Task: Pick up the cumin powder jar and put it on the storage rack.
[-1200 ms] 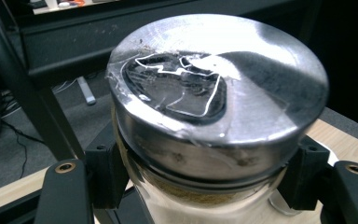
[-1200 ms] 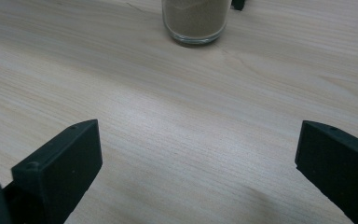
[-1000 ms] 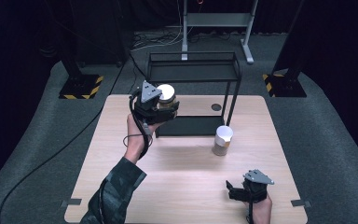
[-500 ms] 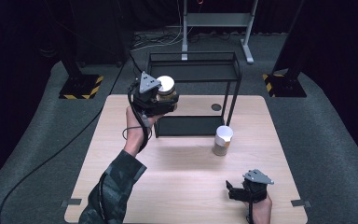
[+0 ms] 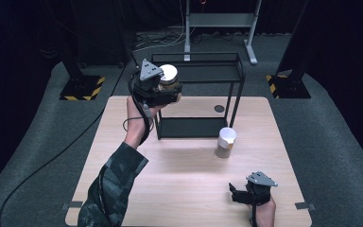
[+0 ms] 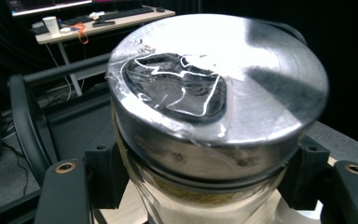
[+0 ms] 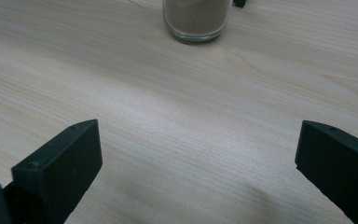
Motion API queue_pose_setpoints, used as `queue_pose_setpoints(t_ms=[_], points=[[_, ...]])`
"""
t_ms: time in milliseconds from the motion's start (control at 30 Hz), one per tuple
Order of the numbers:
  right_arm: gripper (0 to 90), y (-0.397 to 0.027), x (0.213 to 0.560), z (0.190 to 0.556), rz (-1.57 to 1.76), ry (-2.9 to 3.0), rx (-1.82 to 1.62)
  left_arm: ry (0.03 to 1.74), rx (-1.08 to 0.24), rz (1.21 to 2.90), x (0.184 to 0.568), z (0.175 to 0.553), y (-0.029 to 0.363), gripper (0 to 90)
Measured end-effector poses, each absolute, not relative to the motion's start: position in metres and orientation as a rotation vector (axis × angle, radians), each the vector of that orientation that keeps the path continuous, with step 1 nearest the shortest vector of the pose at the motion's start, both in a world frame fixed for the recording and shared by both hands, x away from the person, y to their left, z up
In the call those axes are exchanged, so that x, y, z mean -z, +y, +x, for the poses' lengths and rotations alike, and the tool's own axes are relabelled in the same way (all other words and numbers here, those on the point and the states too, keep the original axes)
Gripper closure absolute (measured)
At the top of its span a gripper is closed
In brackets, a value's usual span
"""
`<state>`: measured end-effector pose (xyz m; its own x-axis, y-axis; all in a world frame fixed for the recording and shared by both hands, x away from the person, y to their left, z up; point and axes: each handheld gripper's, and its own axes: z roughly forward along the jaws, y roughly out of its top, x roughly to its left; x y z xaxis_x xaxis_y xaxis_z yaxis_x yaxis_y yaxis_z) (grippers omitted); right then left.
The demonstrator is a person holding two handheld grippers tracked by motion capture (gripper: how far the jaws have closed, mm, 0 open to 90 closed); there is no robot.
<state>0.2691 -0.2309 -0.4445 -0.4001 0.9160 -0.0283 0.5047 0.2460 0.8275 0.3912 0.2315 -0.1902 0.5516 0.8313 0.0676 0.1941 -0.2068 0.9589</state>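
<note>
Your left claw (image 5: 166, 87) is clamped on a jar (image 5: 168, 75) with a silvery lid, and it holds that jar in the air at the near left corner of the black wire rack (image 5: 236, 71), about level with the rack's top rail. In the left gripper view the lid (image 6: 223, 79) is right up against the camera, with a dark, crinkled patch of film on it, and both black jaws press against the glass just under the rim (a sandy filling shows through the glass below the lid). The rack's curved rail (image 6: 25, 121) stands just beside the jar, between it and the dark shelf behind. A second jar (image 5: 226, 142) with a white lid stands upright on the worktop (image 5: 179, 184) in front of the rack's lower shelf, near its right front leg; it lies between the rack and your right claw (image 5: 234, 194). In the right gripper view that jar (image 7: 196, 18) shows a fine beige-brown powder filling its lower part. Your right claw rests low at the near right of the worktop, jaws spread wide with nothing but bare wood between them. The worktop is pale wood with rounded corners and a small round hole (image 5: 220, 108) near the rack. Grey carpet surrounds it, with black stands on yellow-striped bases at either side and a grey metal frame behind, and a far desk (image 6: 102, 21) with a keyboard and a cup.
</note>
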Motion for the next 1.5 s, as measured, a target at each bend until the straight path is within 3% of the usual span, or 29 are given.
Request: queue_pose_setpoints(t_ms=[867,1500], points=[[0.0,-0.230,0.444,0.269,1.287,2.008,-1.035,0.973,-0.801,1.765,0.139,0.440,0.209,30.8],[0.0,-0.230,0.444,0.269,1.284,2.009,-1.033,1.094,-0.717,1.803,0.136,0.479,0.207,30.8]])
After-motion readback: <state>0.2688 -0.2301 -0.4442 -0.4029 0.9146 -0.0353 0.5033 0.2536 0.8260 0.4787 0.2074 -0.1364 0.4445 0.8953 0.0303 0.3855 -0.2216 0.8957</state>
